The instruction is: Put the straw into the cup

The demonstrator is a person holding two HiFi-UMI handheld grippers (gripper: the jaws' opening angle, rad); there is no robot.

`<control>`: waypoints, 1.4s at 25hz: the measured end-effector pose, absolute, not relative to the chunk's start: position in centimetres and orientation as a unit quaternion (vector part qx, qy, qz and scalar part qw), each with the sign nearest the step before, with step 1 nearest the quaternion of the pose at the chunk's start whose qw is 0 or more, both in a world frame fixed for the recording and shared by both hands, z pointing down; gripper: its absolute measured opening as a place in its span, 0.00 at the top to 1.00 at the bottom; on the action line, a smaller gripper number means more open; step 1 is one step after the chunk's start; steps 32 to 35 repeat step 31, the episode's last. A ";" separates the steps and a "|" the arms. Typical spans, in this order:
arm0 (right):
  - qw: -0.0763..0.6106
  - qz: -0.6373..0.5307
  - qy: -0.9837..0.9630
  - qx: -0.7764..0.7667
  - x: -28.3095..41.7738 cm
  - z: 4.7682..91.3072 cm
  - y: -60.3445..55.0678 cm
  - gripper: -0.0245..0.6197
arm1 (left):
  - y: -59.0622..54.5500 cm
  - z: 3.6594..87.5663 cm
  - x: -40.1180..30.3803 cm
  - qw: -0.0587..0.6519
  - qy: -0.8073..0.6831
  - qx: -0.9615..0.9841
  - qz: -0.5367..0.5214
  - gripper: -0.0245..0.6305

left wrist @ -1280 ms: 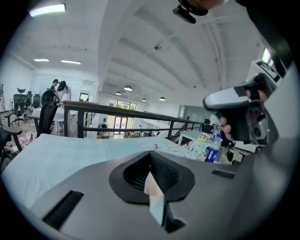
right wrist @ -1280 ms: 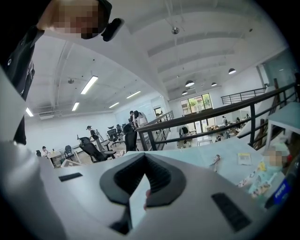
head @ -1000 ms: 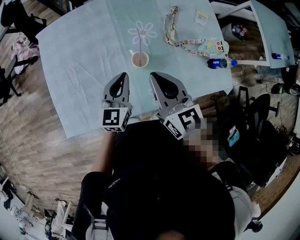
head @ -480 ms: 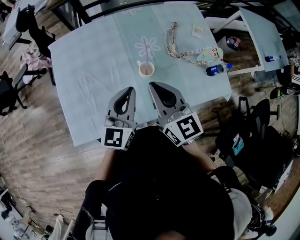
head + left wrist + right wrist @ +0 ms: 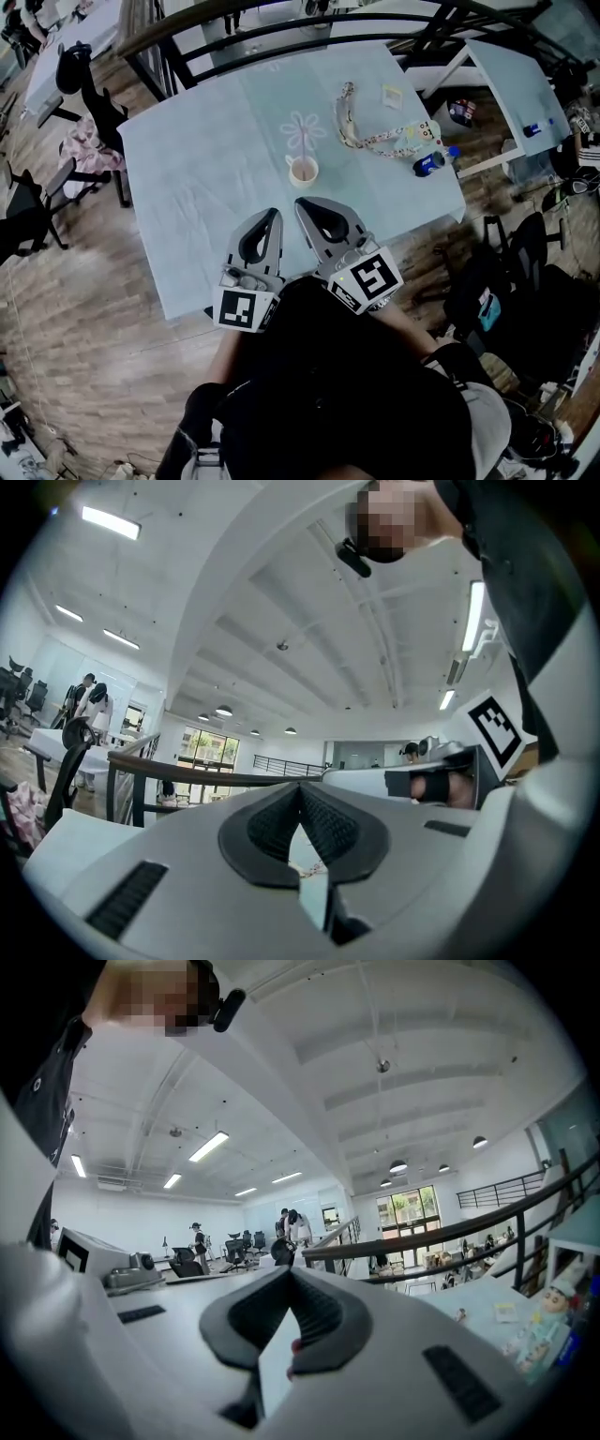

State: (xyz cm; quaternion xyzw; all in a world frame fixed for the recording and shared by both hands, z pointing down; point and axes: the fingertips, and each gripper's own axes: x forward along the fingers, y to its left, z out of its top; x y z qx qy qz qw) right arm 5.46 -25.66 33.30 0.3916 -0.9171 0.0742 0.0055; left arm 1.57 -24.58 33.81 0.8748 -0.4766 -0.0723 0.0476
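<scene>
A small paper cup (image 5: 303,172) stands on the pale blue table (image 5: 206,178), in front of a printed flower. A thin pale straw (image 5: 302,152) rises out of the cup. My left gripper (image 5: 275,214) and right gripper (image 5: 300,202) sit side by side at the table's near edge, short of the cup and apart from it. Both point towards the cup. In the left gripper view the left gripper (image 5: 300,789) has its jaws pressed together with nothing between them. The right gripper (image 5: 289,1272) in its own view is likewise shut and empty.
A patterned lanyard (image 5: 367,129), a small card (image 5: 392,94) and a blue bottle (image 5: 428,162) lie on the table's right side. A dark railing (image 5: 281,23) runs behind the table. Chairs (image 5: 37,202) stand at the left, and another chair (image 5: 511,272) at the right.
The view has drawn back from the table, so the table looks smaller and farther. The cup with its straw has stayed put. Both grippers remain shut at the near edge.
</scene>
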 end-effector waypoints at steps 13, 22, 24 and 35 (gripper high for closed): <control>-0.016 0.052 -0.925 0.377 4.0 31.8 -24.1 0.95 | -22.8 32.8 1.5 0.040 -0.469 0.879 -0.080 0.94; -0.009 0.049 -0.923 0.381 4.4 31.6 -24.3 0.95 | -23.4 32.0 1.6 0.040 -0.465 0.876 -0.120 0.94; -0.007 0.049 -0.922 0.383 4.7 31.7 -24.5 0.95 | -23.7 32.0 1.6 0.039 -0.465 0.876 -0.125 0.94; -0.004 0.049 -0.923 0.383 5.3 31.8 -24.9 0.95 | -24.1 32.8 2.5 0.053 -0.462 0.879 -0.100 0.94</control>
